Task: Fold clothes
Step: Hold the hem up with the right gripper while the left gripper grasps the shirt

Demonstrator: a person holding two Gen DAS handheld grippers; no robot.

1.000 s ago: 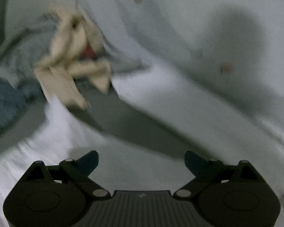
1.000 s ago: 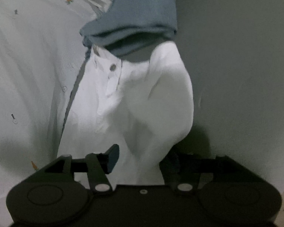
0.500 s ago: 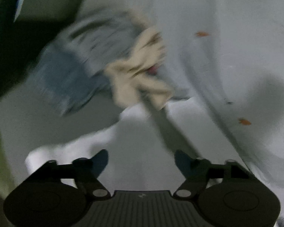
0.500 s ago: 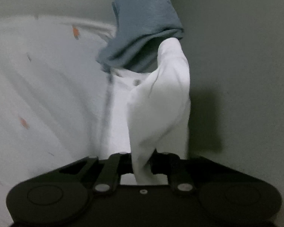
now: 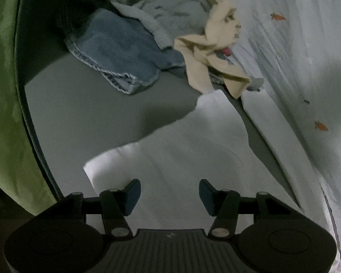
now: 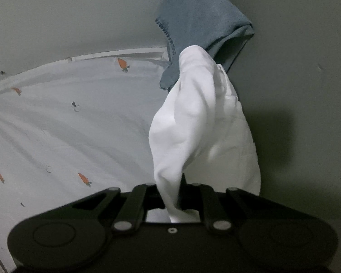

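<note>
A white garment (image 6: 200, 125) hangs bunched from my right gripper (image 6: 170, 195), which is shut on its fabric and lifts it off the grey surface. The same white garment (image 5: 181, 150) lies spread under my left gripper (image 5: 168, 195), which is open and empty just above it, near its left corner. A blue cloth (image 6: 200, 18) lies behind the lifted white fabric in the right wrist view.
A pile with blue denim (image 5: 116, 52), a pale blue garment (image 5: 161, 11) and a beige garment (image 5: 213, 52) lies at the back. A white carrot-print sheet (image 5: 307, 68) covers the right side; it also shows in the right wrist view (image 6: 68, 125). A green cloth (image 5: 4, 91) is at the left.
My right gripper shut on the white garment and lifted it. My left gripper swung left, so the clothes pile moved right in its view, and it came lower over the white fabric.
</note>
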